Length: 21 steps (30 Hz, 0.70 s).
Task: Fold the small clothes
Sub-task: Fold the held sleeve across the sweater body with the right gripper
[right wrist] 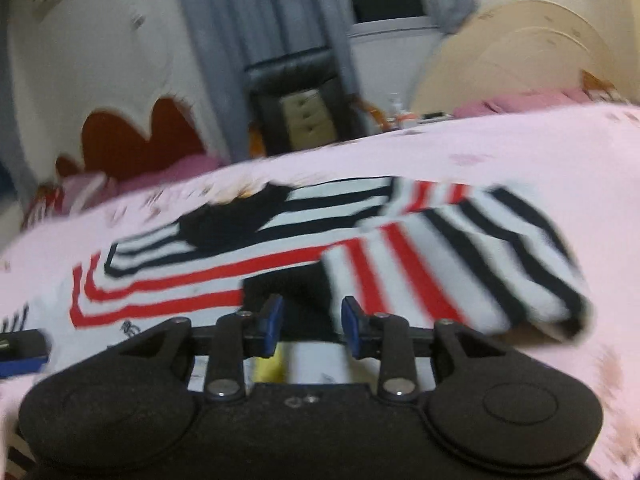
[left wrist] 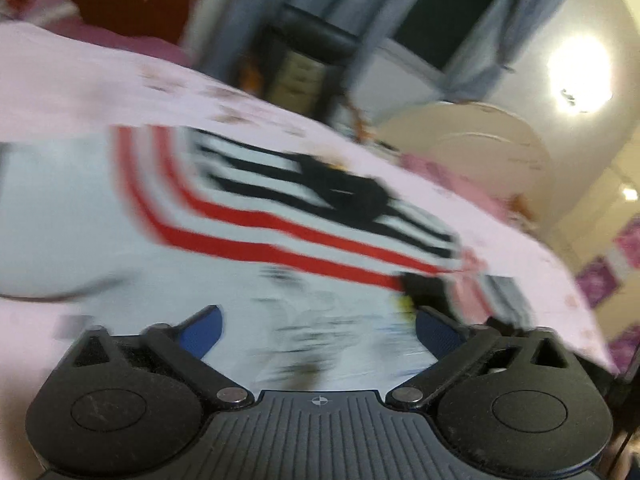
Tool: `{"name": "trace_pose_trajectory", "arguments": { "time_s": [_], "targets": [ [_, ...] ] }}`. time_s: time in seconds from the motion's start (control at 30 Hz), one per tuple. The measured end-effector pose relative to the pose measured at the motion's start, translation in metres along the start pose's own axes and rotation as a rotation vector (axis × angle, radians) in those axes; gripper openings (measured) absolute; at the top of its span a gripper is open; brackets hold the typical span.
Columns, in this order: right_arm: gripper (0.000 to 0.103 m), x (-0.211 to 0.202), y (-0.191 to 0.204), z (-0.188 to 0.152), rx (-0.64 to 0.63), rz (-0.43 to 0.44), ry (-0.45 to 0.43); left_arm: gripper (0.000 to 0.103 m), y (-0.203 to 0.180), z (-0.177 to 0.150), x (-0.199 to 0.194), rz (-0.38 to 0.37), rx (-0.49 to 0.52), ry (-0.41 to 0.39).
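Observation:
A small white shirt [left wrist: 280,208] with red and black stripes and a dark collar lies spread on the pink bedsheet [left wrist: 80,80]. My left gripper [left wrist: 318,330] hovers low over its white printed front, jaws wide apart with nothing between them. In the right wrist view the shirt [right wrist: 200,280] has one striped sleeve [right wrist: 460,264] folded inward over the body. My right gripper [right wrist: 312,320] sits just before that sleeve's cuff, its blue pads [right wrist: 272,320] apart with only dark fabric showing behind the gap. Both views are motion-blurred.
The bed [right wrist: 500,152] stretches out all around the shirt, with pink pillows [right wrist: 520,102] at its far end. Beyond it stand a dark chair [right wrist: 300,92], grey curtains [right wrist: 248,20] and a cream headboard [right wrist: 520,48]. A blue-padded finger [right wrist: 20,350] shows at the left edge.

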State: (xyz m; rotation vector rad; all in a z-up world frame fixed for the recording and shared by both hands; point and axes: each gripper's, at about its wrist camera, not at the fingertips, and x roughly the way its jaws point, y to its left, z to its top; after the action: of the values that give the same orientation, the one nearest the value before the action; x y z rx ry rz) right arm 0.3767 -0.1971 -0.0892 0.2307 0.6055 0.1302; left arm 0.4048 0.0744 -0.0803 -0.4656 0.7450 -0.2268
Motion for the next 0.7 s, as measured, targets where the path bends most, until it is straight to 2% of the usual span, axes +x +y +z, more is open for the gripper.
{"name": "trace_pose_trajectory", "arguments": {
  "time_s": [0.07,0.2,0.27,0.33,0.37,0.4,0.47,0.57,0.7],
  "targets": [
    [0.032,-0.015,-0.021,-0.002,0.06,-0.017,-0.008,0.066,-0.022,0.0,0.028,-0.051,0.005,0.05],
    [0.032,-0.03,-0.047,-0.01,0.107,-0.052,-0.012,0.066,-0.059,0.002,0.085,-0.114,-0.04,0.119],
    [0.032,-0.038,-0.059,-0.014,0.127,-0.065,-0.016,0.065,-0.072,0.002,0.106,-0.117,-0.058,0.146],
    [0.032,-0.043,-0.07,-0.018,0.154,-0.075,-0.02,0.049,-0.08,0.001,0.125,-0.116,-0.078,0.171],
    [0.032,-0.045,-0.075,-0.02,0.171,-0.078,-0.024,0.023,-0.082,-0.001,0.128,-0.107,-0.073,0.182],
    [0.032,-0.047,-0.08,-0.02,0.192,-0.079,-0.026,0.005,-0.085,-0.003,0.133,-0.096,-0.064,0.192],
    [0.034,-0.048,-0.088,-0.02,0.231,-0.073,-0.026,0.005,-0.085,-0.004,0.132,-0.105,-0.063,0.186],
    [0.037,-0.049,-0.1,-0.019,0.29,-0.039,-0.027,0.005,-0.086,0.005,0.116,-0.106,-0.008,0.134],
    [0.038,-0.043,-0.114,-0.015,0.404,0.038,-0.006,0.005,-0.056,0.021,0.091,-0.061,-0.008,0.087]
  ]
}}
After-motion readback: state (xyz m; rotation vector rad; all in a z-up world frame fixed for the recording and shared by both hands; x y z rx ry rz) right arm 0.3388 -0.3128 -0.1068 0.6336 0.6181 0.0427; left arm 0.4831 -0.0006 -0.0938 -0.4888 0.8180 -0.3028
